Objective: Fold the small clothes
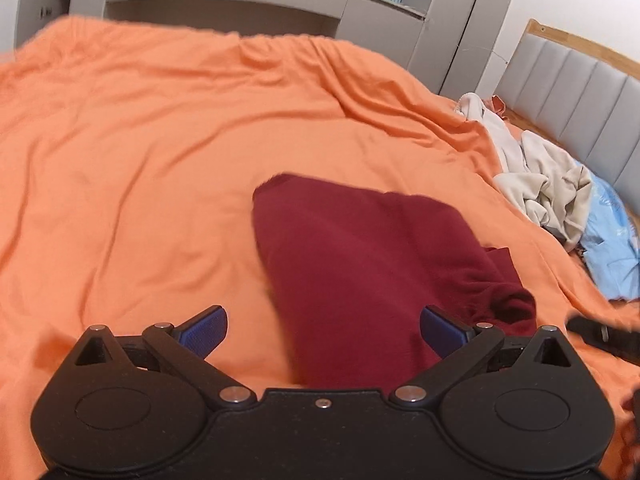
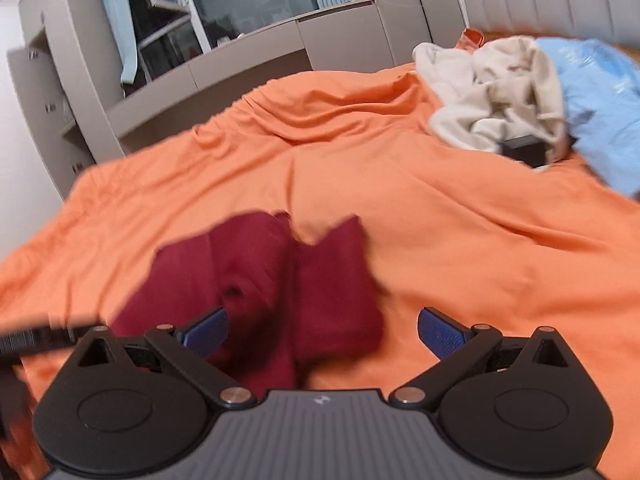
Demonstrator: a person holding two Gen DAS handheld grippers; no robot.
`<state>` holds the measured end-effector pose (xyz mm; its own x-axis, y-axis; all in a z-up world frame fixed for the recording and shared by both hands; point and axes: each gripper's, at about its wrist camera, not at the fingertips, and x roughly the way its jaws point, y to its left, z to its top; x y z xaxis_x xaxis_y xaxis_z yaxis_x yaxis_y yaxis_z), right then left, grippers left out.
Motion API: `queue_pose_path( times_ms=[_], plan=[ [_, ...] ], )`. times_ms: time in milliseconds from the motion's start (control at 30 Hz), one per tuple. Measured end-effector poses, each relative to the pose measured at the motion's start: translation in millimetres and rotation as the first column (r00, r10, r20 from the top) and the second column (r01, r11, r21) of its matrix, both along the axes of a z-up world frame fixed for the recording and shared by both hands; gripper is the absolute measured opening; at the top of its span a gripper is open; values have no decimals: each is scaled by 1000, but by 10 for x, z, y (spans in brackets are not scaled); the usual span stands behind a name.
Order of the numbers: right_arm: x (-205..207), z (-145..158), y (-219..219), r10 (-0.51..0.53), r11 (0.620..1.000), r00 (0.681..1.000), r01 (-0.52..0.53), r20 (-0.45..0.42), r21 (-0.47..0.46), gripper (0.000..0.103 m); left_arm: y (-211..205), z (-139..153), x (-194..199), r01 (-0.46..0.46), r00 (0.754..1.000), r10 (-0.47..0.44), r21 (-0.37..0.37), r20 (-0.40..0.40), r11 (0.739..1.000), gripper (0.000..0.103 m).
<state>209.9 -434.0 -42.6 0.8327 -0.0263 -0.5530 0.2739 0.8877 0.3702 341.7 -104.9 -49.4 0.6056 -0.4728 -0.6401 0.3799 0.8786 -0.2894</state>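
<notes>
1. The orange bedsheet (image 1: 140, 140) is matt woven cloth, soft and creased.
2. The dark red garment (image 1: 360, 248) is a thicker matt cloth with a slightly fuzzy, knit-like surface.
3. The cream garments (image 2: 492, 92) look like soft, matt, fleecy fabric, crumpled.
4. The light blue bag (image 2: 600, 92) has a faint plastic sheen.
5. The headboard (image 1: 576, 92) is grey padded upholstery under a pale wood rail.
6. The left gripper (image 1: 322, 332) is matt black plastic with shiny metal pins and finely textured blue pads (image 1: 208, 330).

No legible text, label, brand or number shows in either view.
</notes>
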Motion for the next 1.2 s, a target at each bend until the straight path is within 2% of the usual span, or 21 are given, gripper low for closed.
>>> queue_pose_path(
  times_ms=[67,133,233,367,500,700,833,933,1100,1133,1200],
  plan=[
    [229,-25,-7,5,999,1000,-4,-2,49,103,102,-112,99,-16,999,14,-31,-51,999,102],
    [431,-64,-5,-7,999,1000,7,-8,52,103,169,-189,162,-16,995,10,-64,-97,998,102],
    [702,-122,87,-67,996,996,63,-62,-66,103,205,-250,193,-16,992,3,-102,-127,995,102],
    [861,-207,224,-60,983,994,42,-94,-181,103,219,-303,216,-14,989,-2,-106,-151,994,103],
    [805,-294,305,-61,971,990,29,-127,-238,103,200,-304,207,-11,988,-4,-97,-151,995,103],
    [479,-390,356,-51,955,989,7,-139,-298,103,198,-313,192,-6,988,-8,-90,-152,996,103],
    [360,-343,329,-46,957,991,8,-123,-291,103,194,-328,182,-2,989,-10,-82,-148,997,103],
    [313,-242,293,-36,961,997,17,-62,-275,103,193,-344,183,-1,989,-10,-78,-147,997,103],
    [418,-183,219,52,981,999,-50,4,-189,103,173,-383,185,1,989,-11,-65,-149,998,103],
    [458,-194,217,70,982,998,-67,10,-178,101,164,-393,182,2,989,-11,-59,-146,998,103],
    [551,-223,217,99,983,995,-96,12,-157,88,145,-407,176,7,990,-13,-47,-140,999,103]
  ],
)
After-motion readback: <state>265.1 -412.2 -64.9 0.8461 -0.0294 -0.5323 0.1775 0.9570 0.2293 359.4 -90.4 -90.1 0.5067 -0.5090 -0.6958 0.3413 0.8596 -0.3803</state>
